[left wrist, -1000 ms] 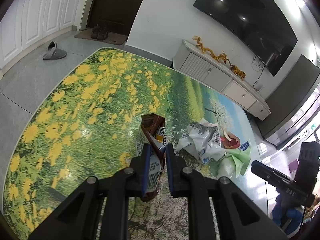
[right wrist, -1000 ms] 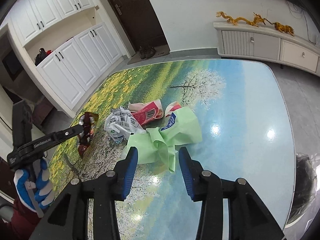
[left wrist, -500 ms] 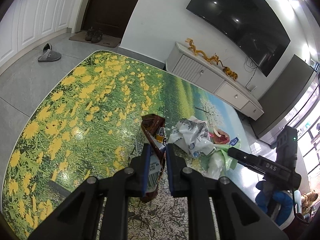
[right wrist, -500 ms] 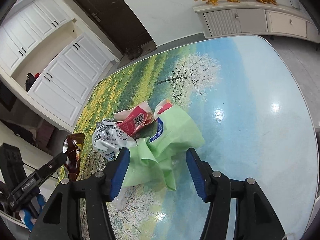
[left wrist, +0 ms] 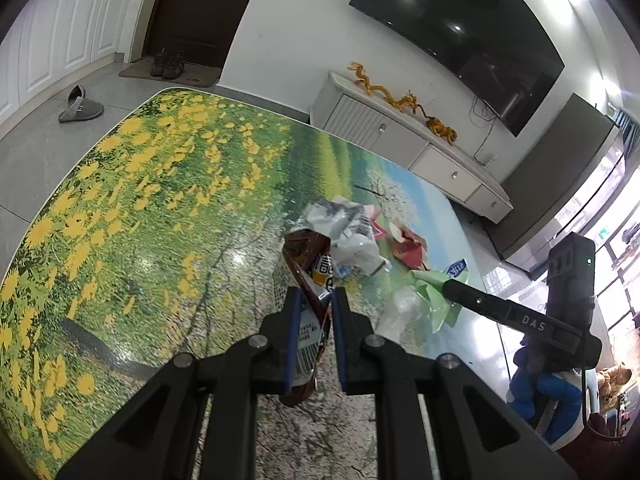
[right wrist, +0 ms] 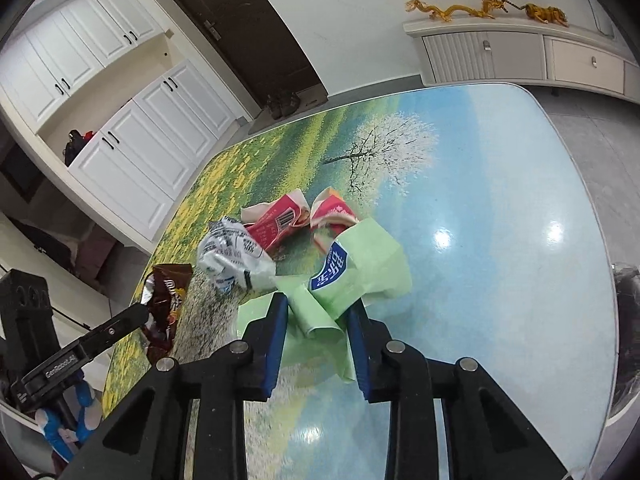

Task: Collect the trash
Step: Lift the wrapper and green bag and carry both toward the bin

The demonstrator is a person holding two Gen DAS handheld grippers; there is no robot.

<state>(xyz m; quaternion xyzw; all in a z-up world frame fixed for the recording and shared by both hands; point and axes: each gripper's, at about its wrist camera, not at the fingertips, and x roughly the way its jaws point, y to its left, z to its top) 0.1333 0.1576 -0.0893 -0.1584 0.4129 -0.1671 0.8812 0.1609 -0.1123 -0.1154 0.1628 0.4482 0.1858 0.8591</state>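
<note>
One wrapper (left wrist: 308, 276) lifted in your left gripper's (left wrist: 313, 312) clamped fingers | right gripper's (right wrist: 318, 320) fingers closing around green bag (right wrist: 360, 268) | beside it on desk (right wrist: 500, 280): white, red wrappers left

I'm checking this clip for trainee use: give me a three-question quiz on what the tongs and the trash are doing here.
1. True or false: the left tongs are shut on the brown wrapper.
2. What lies between the closing right tongs? A) red carton B) green wrapper C) white bag
3. Fill in: the white bag lies on the ____, held by neither tongs.

Key: 1 true. 2 B, the green wrapper; the red carton lies farther back. 3 table.
</note>
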